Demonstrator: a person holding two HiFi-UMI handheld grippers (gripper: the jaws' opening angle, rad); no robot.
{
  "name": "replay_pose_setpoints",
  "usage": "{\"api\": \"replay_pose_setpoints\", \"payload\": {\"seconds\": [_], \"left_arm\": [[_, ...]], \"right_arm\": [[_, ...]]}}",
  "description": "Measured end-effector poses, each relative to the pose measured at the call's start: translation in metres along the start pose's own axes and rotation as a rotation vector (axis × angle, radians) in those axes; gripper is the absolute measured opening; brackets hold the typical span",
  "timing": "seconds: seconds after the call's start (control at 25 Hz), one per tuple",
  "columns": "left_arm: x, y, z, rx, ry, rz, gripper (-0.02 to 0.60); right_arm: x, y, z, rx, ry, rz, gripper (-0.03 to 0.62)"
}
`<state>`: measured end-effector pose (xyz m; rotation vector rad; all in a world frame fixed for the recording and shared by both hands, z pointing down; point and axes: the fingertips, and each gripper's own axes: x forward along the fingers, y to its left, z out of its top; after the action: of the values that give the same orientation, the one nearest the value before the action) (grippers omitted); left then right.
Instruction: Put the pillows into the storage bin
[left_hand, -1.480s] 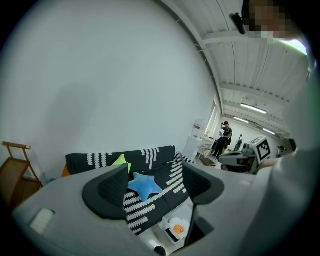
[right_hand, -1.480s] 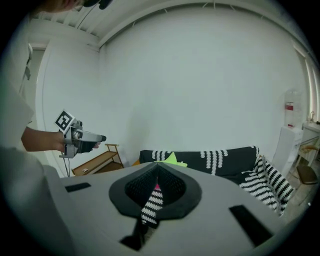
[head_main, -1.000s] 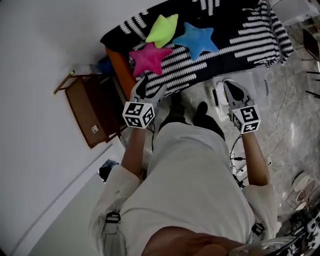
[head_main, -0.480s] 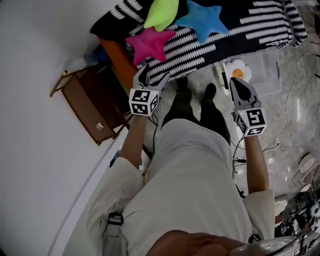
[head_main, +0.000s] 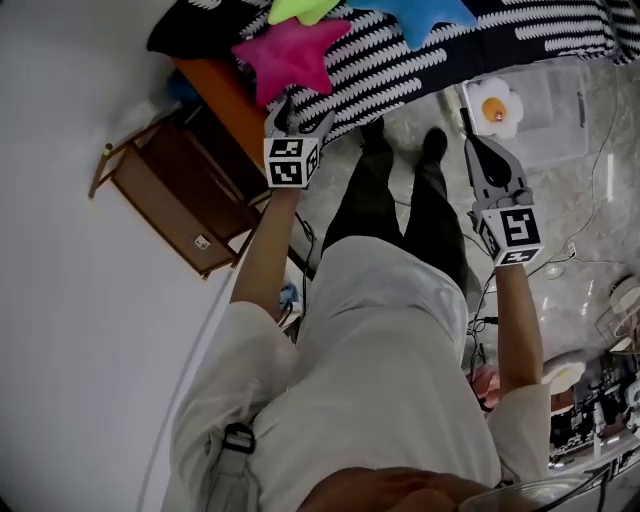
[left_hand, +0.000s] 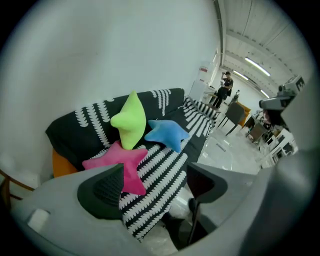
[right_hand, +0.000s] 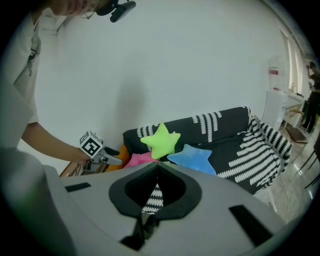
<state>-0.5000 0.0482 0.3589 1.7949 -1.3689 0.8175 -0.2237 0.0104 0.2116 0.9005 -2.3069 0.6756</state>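
**Step in hand:** reaching for the first pillow.

- **Sofa** (head_main: 400, 72), black-and-white striped cover. Landmark for every entry below.
- **Pink star pillow** (head_main: 288, 52): on the sofa seat, at its front edge toward the left end. Untouched, and the nearest of the three.
- **Green star pillow** (left_hand: 129, 120): propped up farther back on the sofa, behind the pink one.
- **Blue star pillow** (left_hand: 167, 132): flat on the sofa, to the right of the green one.
- **Storage bin** (head_main: 550, 120): clear, on the floor before the sofa's right end. A fried-egg cushion (head_main: 495, 103) seems to lie in it.
- **My left tongs** (left_hand: 155, 172): jaws apart and just been opening, with nothing between them. They point at the sofa's front edge, just short of the pink pillow.
- **My right tongs** (right_hand: 156, 167): tips together, empty, held over the floor before the sofa, near the bin.

**Handling note (my judgement):** plush gives, so I go in with the left jaws wide. I straddle one arm of the pink star near its thick middle and bite deep rather than pinching a tip. I lift clear of the cover before I swing toward the bin.
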Motion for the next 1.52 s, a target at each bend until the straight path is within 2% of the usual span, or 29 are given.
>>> {"api": "replay_pose_setpoints", "payload": {"seconds": [0.28, 0.52, 0.88, 1.08, 1.16, 1.32, 1.52], "left_arm": [[0.052, 0.065, -0.052, 0.070, 0.110, 0.052, 0.387], [0.087, 0.111, -0.096, 0.151, 0.229, 0.068, 0.391], [0.138, 0.167, -0.151, 0.259, 0.364, 0.098, 0.396], [0.160, 0.192, -0.163, 0.322, 0.384, 0.120, 0.399], [0.170, 0.200, -0.172, 0.333, 0.415, 0.132, 0.405], [0.189, 0.222, -0.186, 0.377, 0.482, 0.216, 0.425], [0.205, 0.238, -0.184, 0.425, 0.476, 0.335, 0.451]], "right_arm": [[0.055, 0.001, -0.044, 0.063, 0.055, 0.001, 0.005], [0.104, 0.020, -0.081, 0.090, 0.114, 0.063, 0.005], [0.185, 0.044, -0.134, 0.122, 0.169, 0.134, 0.005], [0.228, 0.052, -0.157, 0.078, 0.188, 0.172, 0.005], [0.241, 0.055, -0.167, 0.072, 0.198, 0.183, 0.005], [0.266, 0.058, -0.184, 0.071, 0.216, 0.204, 0.005], [0.280, 0.048, -0.199, 0.070, 0.223, 0.221, 0.005]]}}
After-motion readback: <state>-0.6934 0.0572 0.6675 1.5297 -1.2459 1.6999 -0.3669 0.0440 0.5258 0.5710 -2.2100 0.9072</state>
